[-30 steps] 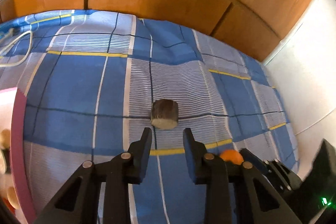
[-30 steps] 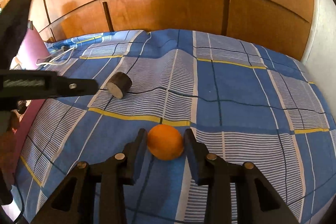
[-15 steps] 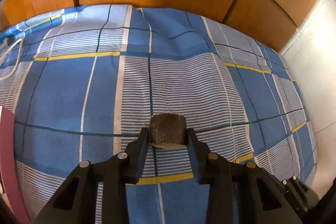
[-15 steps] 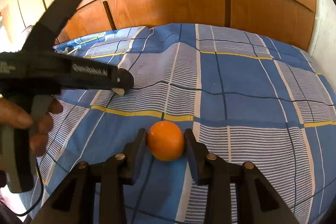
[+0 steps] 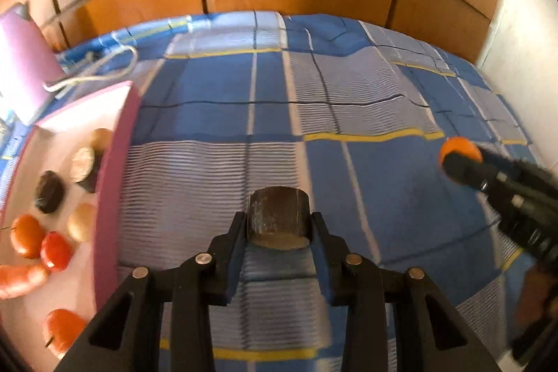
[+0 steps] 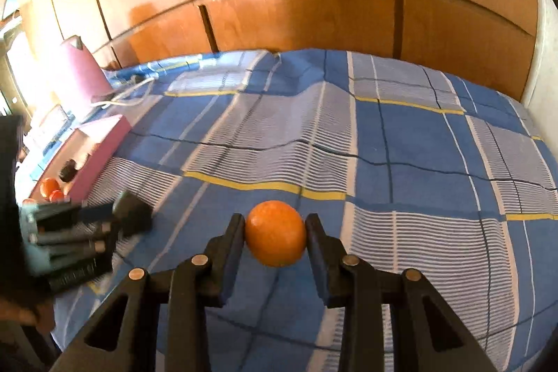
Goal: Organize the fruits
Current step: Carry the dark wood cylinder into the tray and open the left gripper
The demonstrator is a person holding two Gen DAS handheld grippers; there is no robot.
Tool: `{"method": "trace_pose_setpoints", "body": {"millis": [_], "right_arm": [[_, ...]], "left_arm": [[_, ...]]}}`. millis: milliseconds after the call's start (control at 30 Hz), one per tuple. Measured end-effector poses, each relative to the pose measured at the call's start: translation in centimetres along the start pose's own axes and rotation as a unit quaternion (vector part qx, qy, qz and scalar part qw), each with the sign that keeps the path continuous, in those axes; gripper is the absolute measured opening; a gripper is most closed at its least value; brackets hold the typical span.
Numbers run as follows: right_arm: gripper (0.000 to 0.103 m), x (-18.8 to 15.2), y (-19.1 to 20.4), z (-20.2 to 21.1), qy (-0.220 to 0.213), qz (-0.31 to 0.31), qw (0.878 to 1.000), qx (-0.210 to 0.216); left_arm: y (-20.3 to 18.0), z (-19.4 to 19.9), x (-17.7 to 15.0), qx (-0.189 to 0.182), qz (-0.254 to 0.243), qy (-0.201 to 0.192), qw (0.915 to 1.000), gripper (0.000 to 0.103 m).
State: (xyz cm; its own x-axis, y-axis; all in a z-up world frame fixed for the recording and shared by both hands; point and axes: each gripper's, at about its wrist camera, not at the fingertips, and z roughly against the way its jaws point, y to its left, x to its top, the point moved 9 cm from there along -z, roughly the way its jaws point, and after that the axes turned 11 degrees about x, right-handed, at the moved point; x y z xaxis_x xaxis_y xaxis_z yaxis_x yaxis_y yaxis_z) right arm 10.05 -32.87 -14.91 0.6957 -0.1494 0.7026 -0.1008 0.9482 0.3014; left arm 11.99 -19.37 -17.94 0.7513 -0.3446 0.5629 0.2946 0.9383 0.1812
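- Fruits sit gathered in a pink tray [image 5: 115, 183] at the left edge of a blue checked bedspread [image 5: 348, 100], while two more pieces appear held just above the cloth, apparently bound for the tray.
- Left gripper [image 5: 277, 234]: its jaws are closed part-way on a dark brown cylindrical piece [image 5: 277, 217], pinched across its sides so the flat end faces the camera; a grip like that looks steady for carrying.
- Right gripper [image 6: 275, 237]: its jaws press both sides of an orange [image 6: 275, 232] at its widest part, which should keep the round fruit from rolling free.
- Inside the tray lie red, orange, pale and dark pieces, grouped close together; the frame is blurred, so their kinds are hard to tell.
- A wooden panelled wall [image 6: 314, 6] backs the bed, and a white cable [image 5: 97, 72] trails near the tray's far corner.
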Motion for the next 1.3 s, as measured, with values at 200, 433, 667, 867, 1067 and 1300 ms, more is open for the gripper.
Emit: {"method": "trace_pose_setpoints", "body": {"millis": [200, 433, 667, 867, 1067, 1300], "right_arm": [[0.035, -0.5, 1.6, 0.0, 0.007, -0.009, 1.0, -0.014], [0.035, -2.0, -0.5, -1.1, 0.032, -0.054, 0.997, -0.049], [0.035, -2.6, -0.9, -2.0, 0.046, -0.078, 0.995, -0.031], [0.034, -2.6, -1.0, -1.8, 0.032, -0.078, 0.996, -0.03], [0.034, -2.6, -0.7, -1.8, 0.018, -0.064, 0.997, -0.041], [0.034, -2.5, -0.8, -2.0, 0.014, -0.062, 0.997, -0.042]], "left_arm": [[-0.1, -0.3, -0.8, 0.009, -0.006, -0.027, 0.9996, 0.036], [0.0, -0.8, -0.4, -0.007, 0.019, -0.028, 0.9994, 0.035], [0.8, 0.0, -0.3, -0.03, 0.047, -0.007, 0.9984, 0.035], [2.2, 2.9, 0.0, -0.025, 0.058, -0.02, 0.9978, 0.035], [3.4, 5.9, 0.5, -0.02, 0.061, -0.044, 0.997, 0.035], [5.3, 8.4, 0.9, -0.002, 0.068, -0.063, 0.9957, 0.035]]}}
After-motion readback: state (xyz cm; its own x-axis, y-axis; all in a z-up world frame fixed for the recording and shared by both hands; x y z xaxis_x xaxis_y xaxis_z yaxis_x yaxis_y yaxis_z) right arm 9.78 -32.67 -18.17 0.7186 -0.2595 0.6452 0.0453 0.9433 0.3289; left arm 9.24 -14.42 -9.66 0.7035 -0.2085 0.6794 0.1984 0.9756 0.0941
